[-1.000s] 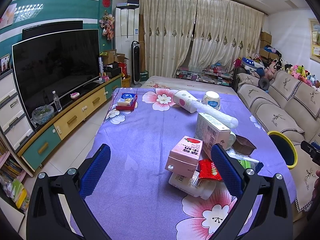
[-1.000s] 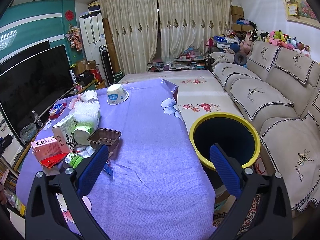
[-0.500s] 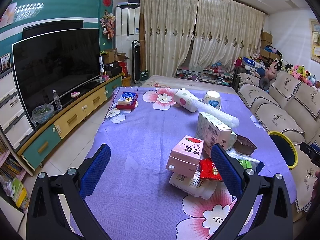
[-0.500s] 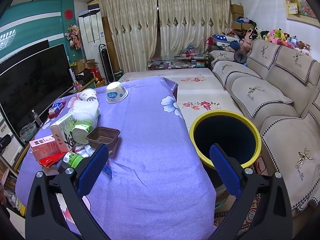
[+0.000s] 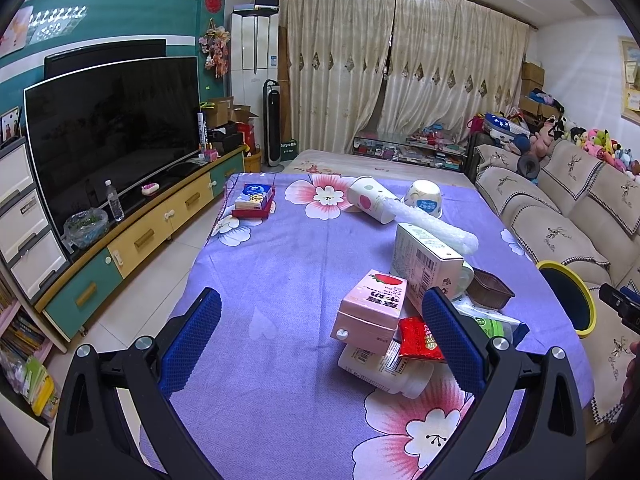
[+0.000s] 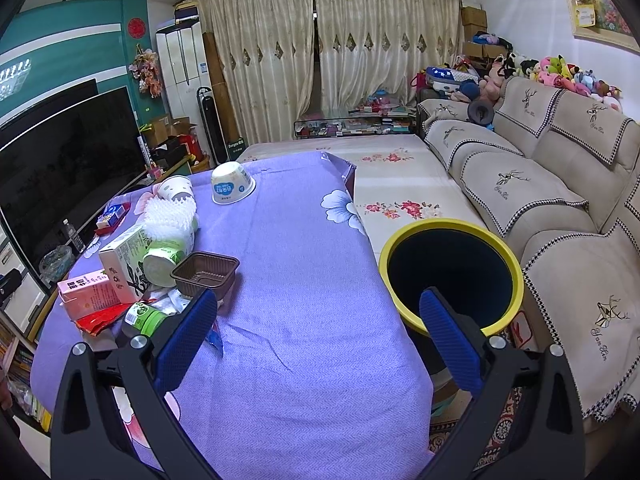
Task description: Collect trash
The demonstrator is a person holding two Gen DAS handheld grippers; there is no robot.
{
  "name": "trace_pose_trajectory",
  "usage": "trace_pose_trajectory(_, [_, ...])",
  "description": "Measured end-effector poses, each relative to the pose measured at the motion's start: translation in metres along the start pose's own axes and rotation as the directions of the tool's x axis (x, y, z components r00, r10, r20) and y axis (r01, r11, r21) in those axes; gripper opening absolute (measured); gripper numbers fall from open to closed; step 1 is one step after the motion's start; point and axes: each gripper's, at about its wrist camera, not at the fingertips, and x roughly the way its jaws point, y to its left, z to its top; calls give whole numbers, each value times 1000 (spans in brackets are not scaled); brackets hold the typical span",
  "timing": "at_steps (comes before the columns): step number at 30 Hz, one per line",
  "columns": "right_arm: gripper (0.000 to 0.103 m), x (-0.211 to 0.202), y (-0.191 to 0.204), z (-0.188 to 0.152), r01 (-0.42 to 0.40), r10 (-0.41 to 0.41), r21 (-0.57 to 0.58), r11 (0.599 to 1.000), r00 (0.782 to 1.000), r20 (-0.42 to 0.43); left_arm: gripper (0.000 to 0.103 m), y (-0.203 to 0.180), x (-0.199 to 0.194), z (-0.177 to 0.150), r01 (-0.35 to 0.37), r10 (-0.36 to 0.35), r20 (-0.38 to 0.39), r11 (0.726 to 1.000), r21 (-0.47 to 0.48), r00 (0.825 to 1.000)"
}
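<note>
Two big things frame the job: the purple table and the yellow-rimmed bin just beside its sofa-side edge. Trash sits heaped at the table's TV side: pink carton, brown tray, red wrapper. Both the left gripper and right gripper hover spread wide, holding nothing. Collection looks unstarted; next, I judge, one claw must drop onto the heap.
</note>
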Motion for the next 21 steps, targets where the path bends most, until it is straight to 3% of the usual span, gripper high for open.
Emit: trace_pose_trajectory(21, [97, 15, 1, 0, -2, 1, -1, 1000, 999, -37, 99, -1, 7, -4, -2, 2, -14, 1000, 1, 1000])
